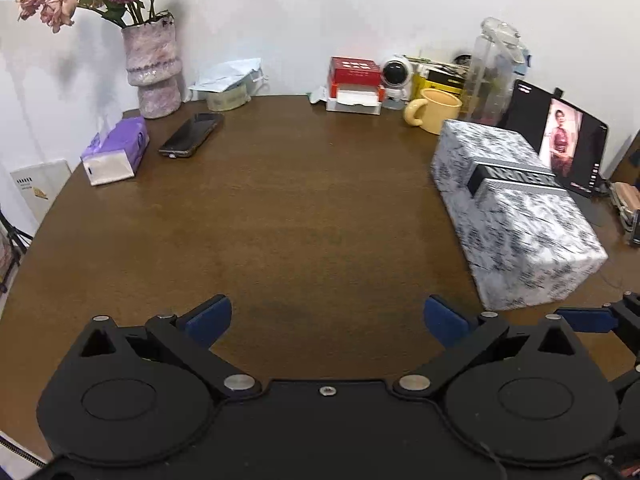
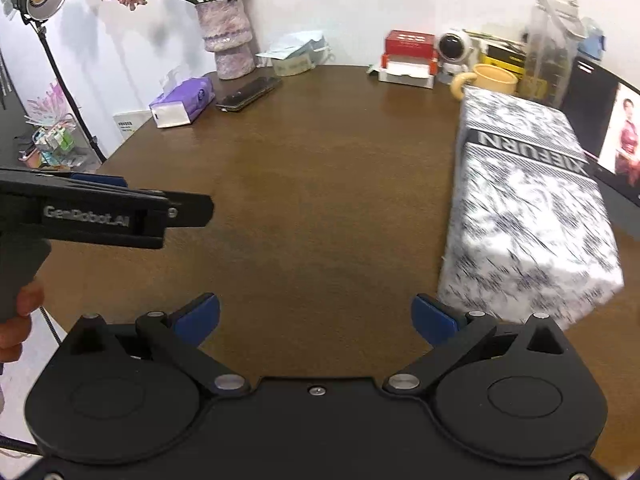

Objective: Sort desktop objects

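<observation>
Right of gripper (image 2: 316, 320): patterned box (image 2: 528, 216).

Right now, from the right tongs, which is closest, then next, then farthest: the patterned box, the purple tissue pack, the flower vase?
In the right wrist view, from the right tongs:
1. Patterned box, just off to the right.
2. Purple tissue pack, far left on the table.
3. Flower vase, back left by the wall.
</observation>
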Tool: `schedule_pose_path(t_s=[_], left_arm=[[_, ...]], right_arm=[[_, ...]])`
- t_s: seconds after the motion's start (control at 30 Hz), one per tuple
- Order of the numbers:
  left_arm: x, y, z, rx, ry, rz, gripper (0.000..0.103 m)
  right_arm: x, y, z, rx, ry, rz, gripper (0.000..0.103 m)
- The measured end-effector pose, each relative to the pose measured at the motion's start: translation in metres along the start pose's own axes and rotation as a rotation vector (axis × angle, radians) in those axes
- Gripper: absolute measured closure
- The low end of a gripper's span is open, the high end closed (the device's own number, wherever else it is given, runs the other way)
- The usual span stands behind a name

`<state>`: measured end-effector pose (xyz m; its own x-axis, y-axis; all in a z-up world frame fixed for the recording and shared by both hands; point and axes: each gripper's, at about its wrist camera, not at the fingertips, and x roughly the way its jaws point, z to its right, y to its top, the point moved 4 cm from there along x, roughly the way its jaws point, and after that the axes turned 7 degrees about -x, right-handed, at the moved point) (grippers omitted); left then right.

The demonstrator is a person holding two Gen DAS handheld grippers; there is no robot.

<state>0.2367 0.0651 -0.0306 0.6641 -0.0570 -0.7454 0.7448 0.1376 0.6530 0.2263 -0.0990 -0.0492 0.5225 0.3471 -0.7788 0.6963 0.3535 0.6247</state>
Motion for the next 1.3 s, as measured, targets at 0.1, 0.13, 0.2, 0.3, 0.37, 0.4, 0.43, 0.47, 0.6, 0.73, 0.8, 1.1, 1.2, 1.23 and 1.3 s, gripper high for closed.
schedule_pose_path(t_s=[0.1, 0.13, 0.2, 0.3, 0.37, 0.4, 0.43, 0.47, 0.6, 0.73, 0.8, 1.1, 1.2, 1.23, 1.3], left_arm=[[-0.01, -0.01, 0.005, -0.007, 0.01, -0.003, 0.0], [-0.014, -0.013, 0.007, -0.01, 0.013, -0.004, 0.0], [-0.019, -0.019, 0.01, -0.02, 0.012, -0.013, 0.0], [-0.025, -0.027, 0.012, -0.034, 0.005, -0.024, 0.0], [-0.029, -0.032, 0.014, -0.042, 0.004, -0.027, 0.0], [-0.031, -0.034, 0.014, -0.045, 0.005, -0.027, 0.0], [-0.032, -0.036, 0.015, -0.048, 0.006, -0.027, 0.0], [-0.034, -0.038, 0.016, -0.051, 0.007, -0.026, 0.0], [-0.039, -0.044, 0.017, -0.066, 0.002, -0.027, 0.0], [-0.042, -0.048, 0.02, -0.067, 0.001, -0.035, 0.0], [-0.042, -0.05, 0.022, -0.063, 0.004, -0.04, 0.0], [-0.044, -0.061, 0.03, -0.048, 0.015, -0.063, 0.0], [-0.045, -0.062, 0.032, -0.048, 0.014, -0.063, 0.0], [-0.046, -0.062, 0.032, -0.048, 0.015, -0.064, 0.0], [-0.046, -0.063, 0.033, -0.046, 0.017, -0.063, 0.0]], right_arm=[[-0.015, -0.01, 0.003, 0.021, -0.016, 0.009, 0.0], [-0.02, -0.013, 0.004, 0.029, -0.024, 0.01, 0.0], [-0.028, -0.019, 0.005, 0.042, -0.031, 0.01, 0.0], [-0.038, -0.026, 0.007, 0.053, -0.033, 0.015, 0.0], [-0.042, -0.031, 0.007, 0.053, -0.04, 0.017, 0.0], [-0.044, -0.033, 0.008, 0.055, -0.041, 0.016, 0.0], [-0.046, -0.036, 0.009, 0.057, -0.041, 0.017, 0.0], [-0.047, -0.037, 0.009, 0.057, -0.042, 0.017, 0.0], [-0.052, -0.043, 0.009, 0.056, -0.044, 0.018, 0.0], [-0.057, -0.049, 0.011, 0.057, -0.047, 0.018, 0.0], [-0.059, -0.052, 0.011, 0.06, -0.045, 0.017, 0.0], [-0.064, -0.059, 0.013, 0.066, -0.044, 0.019, 0.0], [-0.065, -0.06, 0.013, 0.067, -0.044, 0.019, 0.0], [-0.065, -0.06, 0.014, 0.067, -0.044, 0.02, 0.0], [-0.066, -0.061, 0.014, 0.068, -0.043, 0.021, 0.0]])
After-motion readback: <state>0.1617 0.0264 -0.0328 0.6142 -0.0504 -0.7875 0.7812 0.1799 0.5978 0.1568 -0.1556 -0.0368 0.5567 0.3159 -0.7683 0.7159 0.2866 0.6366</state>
